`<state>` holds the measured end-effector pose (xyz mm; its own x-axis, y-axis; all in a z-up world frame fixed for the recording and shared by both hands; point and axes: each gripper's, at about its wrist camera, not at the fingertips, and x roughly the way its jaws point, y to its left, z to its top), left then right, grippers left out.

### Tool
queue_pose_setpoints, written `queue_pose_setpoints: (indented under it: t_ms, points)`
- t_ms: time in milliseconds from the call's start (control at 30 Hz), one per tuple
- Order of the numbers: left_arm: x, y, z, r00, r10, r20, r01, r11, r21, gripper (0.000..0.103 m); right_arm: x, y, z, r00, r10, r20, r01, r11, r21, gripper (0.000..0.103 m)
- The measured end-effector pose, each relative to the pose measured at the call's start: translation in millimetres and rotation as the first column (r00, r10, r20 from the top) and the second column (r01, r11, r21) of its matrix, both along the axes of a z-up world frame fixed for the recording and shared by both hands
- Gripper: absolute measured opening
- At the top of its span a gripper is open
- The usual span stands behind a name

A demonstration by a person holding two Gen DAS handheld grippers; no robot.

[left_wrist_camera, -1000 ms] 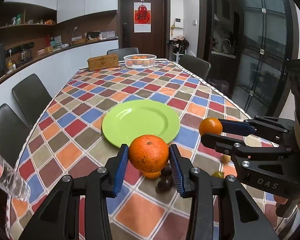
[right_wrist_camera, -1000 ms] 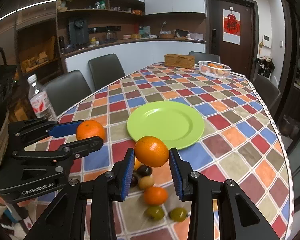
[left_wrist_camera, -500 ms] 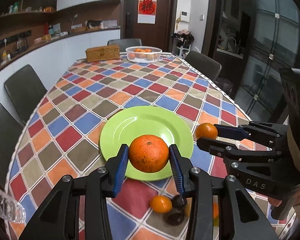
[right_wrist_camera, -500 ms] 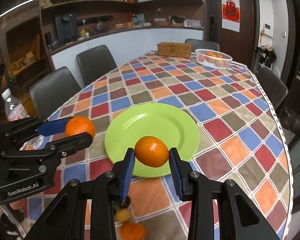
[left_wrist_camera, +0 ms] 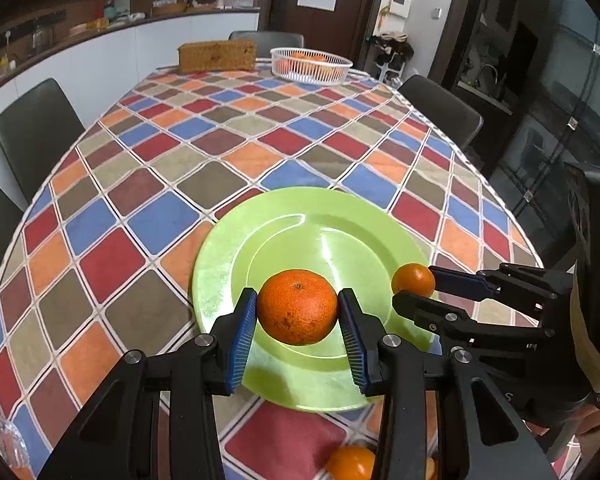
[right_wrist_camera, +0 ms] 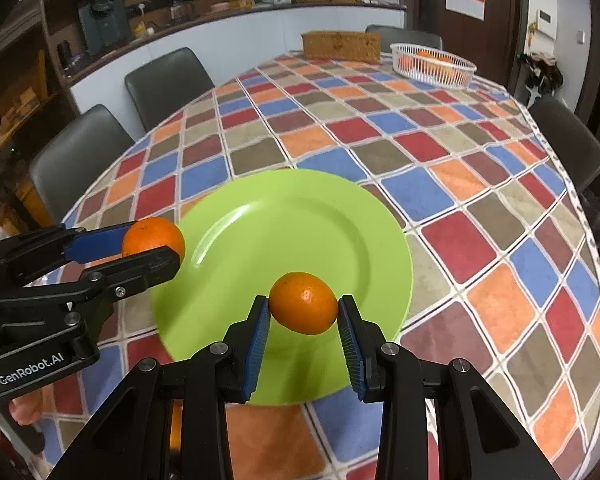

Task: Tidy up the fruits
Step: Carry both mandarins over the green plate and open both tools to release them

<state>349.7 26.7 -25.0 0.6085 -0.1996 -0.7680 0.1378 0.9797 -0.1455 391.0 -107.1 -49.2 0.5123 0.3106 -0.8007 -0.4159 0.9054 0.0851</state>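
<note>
I see a home dining room: a big table (left_wrist_camera: 228, 152) with chairs (left_wrist_camera: 36, 128), kitchen counter (right_wrist_camera: 236, 20) and shelves behind.

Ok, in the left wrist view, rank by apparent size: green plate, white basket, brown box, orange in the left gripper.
1. Green plate
2. Orange in the left gripper, inflated by nearness
3. White basket and brown box: alike, both far off, unranked

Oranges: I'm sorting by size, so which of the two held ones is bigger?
The orange in the left gripper is bigger and rounder. The right gripper's orange is smaller. Both hang over the green plate.
</note>
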Motion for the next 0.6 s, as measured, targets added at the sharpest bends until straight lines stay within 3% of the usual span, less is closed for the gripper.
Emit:
queue_pose_setpoints:
  t_ms: [267, 600]
  points:
    - [16, 0, -17, 0.998, -0.005, -0.058, 0.005, 1.0, -0.01, 0.042, 14, 1, -12, 1.0, -0.025, -0.01, 0.025, 1.0, -0.018, 0.036]
    - [-27, -2, 20, 0.996, 0.027, 0.086, -0.032, 0.998, 0.057, 0.061, -7, -10, 12, 0.998, -0.042, 0.054, 0.043, 0.999, -0.005, 0.037]
